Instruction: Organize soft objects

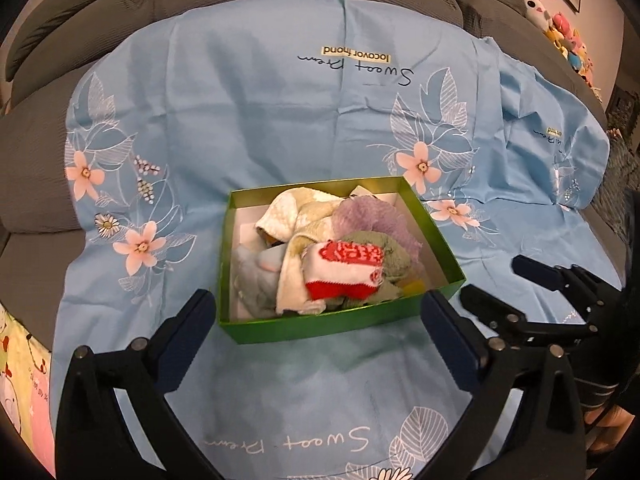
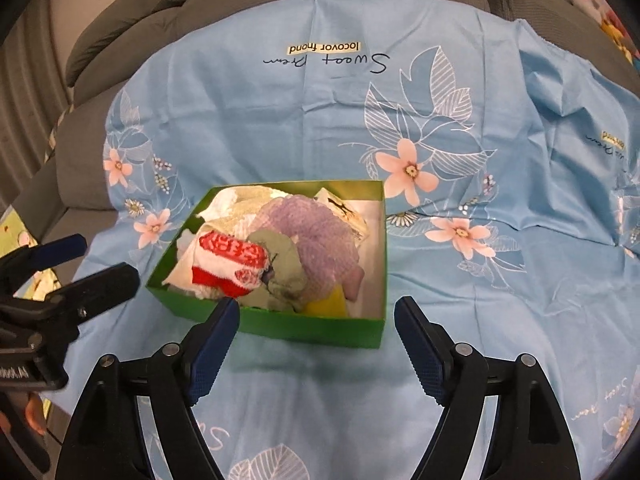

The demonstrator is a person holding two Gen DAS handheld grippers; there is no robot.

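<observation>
Two grippers hover in front of a green box (image 1: 320, 326) on the blue floral sheet (image 1: 280, 120) spread over a grey sofa (image 1: 36, 160). We note left gripper (image 1: 318, 312) jaws spread wide, holding nothing; right gripper (image 2: 318, 316) jaws likewise wide and empty. In the box we see heaped soft items: red-and-white sock (image 2: 228, 264), lilac cloth (image 2: 316, 232), green cloth (image 2: 280, 264), cream towel (image 1: 296, 212).
</observation>
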